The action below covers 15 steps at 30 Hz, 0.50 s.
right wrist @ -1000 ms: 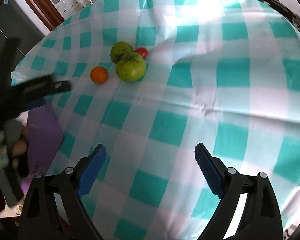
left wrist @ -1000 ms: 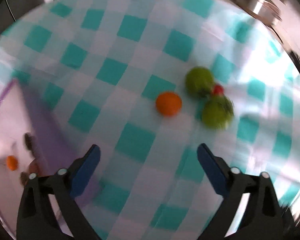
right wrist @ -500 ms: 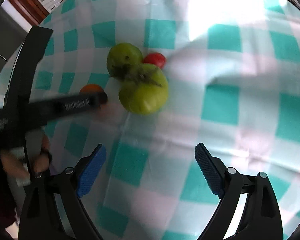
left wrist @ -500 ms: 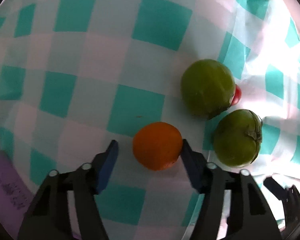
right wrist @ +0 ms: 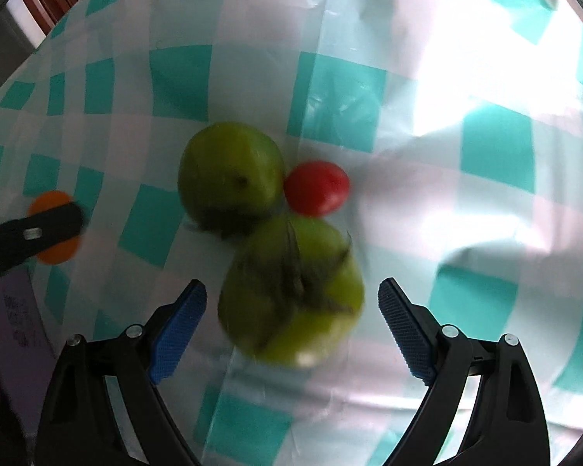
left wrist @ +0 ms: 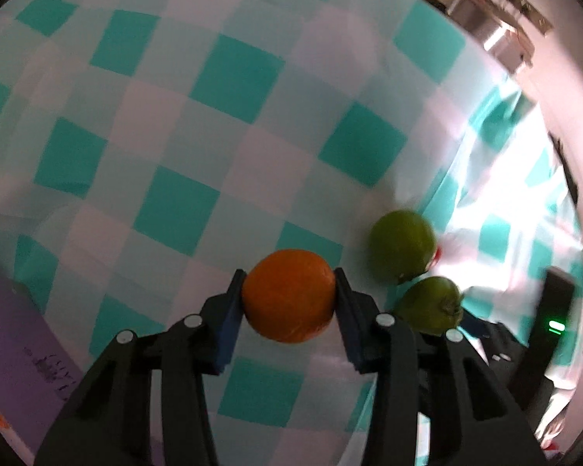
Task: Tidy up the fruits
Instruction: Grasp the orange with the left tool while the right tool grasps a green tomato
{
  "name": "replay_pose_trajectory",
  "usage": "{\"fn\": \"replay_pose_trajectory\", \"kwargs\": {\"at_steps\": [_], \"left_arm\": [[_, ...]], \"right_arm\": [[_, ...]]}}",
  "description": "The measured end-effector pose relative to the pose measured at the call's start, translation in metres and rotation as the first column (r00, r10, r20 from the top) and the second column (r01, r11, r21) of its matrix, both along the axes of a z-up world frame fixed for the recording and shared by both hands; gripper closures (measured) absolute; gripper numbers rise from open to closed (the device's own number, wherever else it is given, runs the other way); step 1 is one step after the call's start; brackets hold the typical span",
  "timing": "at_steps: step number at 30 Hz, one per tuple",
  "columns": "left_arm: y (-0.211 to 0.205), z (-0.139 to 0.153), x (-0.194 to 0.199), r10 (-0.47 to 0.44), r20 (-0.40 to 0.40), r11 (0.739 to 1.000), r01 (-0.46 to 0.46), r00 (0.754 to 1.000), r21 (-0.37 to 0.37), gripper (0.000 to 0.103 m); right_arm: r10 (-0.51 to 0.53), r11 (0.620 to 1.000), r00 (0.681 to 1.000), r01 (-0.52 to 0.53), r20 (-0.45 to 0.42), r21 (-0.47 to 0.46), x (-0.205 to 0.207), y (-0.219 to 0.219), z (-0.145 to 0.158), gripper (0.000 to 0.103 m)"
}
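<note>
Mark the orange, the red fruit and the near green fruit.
orange (left wrist: 289, 296), left wrist view, middle of its skin
red fruit (right wrist: 316, 187), right wrist view, its centre
near green fruit (right wrist: 291, 291), right wrist view, its leafy top

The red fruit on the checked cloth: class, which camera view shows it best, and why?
The right wrist view. There the red fruit lies in plain sight behind two green fruits. In the left wrist view only a red sliver peeks past a green fruit.

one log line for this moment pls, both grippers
left hand-held gripper: shut on orange | right hand-held gripper: open, straddling near green fruit | on cloth: far green fruit, red fruit
</note>
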<state>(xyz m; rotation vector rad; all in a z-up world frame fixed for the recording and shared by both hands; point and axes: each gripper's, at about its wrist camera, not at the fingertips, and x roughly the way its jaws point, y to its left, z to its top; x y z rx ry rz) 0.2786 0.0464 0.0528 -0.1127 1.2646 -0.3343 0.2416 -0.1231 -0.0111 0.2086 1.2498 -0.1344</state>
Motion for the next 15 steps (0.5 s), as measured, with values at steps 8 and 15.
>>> {"fn": "replay_pose_trajectory", "kwargs": {"at_steps": [8,15], "left_arm": [[-0.003,0.021,-0.036,-0.01,0.031,1.0,0.01,0.999,0.012,0.059],[-0.018,0.04,-0.12,-0.116,0.085,0.993,0.113,0.99,0.042,0.059]], "right_arm": [[0.051,0.998,0.998,-0.051,0.019,-0.036,0.011,0.006,-0.002,0.04],[0.078,0.997,0.996,-0.079,0.043,0.016,-0.059,0.003,0.016,0.04]]}}
